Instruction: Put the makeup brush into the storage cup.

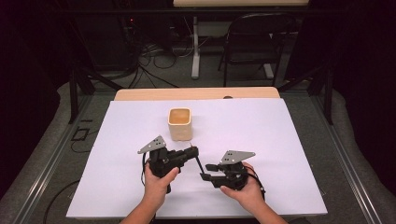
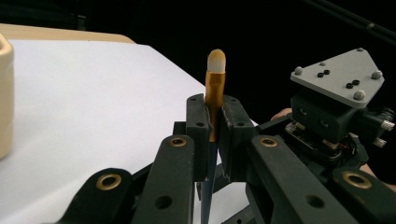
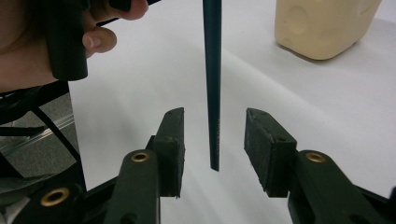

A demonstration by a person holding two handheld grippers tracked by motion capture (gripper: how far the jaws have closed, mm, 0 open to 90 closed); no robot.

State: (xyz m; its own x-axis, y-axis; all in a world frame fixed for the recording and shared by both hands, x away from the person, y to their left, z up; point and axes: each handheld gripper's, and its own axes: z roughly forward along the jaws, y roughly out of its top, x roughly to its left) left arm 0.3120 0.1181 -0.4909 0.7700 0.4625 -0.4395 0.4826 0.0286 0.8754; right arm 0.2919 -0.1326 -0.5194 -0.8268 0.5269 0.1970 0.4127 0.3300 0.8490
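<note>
My left gripper (image 2: 212, 135) has its jaws clamped on the gold ferrule of the brush (image 2: 215, 93), bristle tip up, near the middle of the white sheet (image 1: 261, 135). The grip sits high on a smooth metal band, so I judge the brush could swivel or slide if I tilt that hand. To its right, the thin dark handle (image 3: 213, 84) hangs between the pads of my right gripper (image 3: 214, 149), which stands roughly half open and touches nothing. If I move either hand sideways now, a pad could knock the handle and twist the brush out of line. Farther off stands the cream cup (image 1: 180, 123); a skewed brush might catch its rim.
</note>
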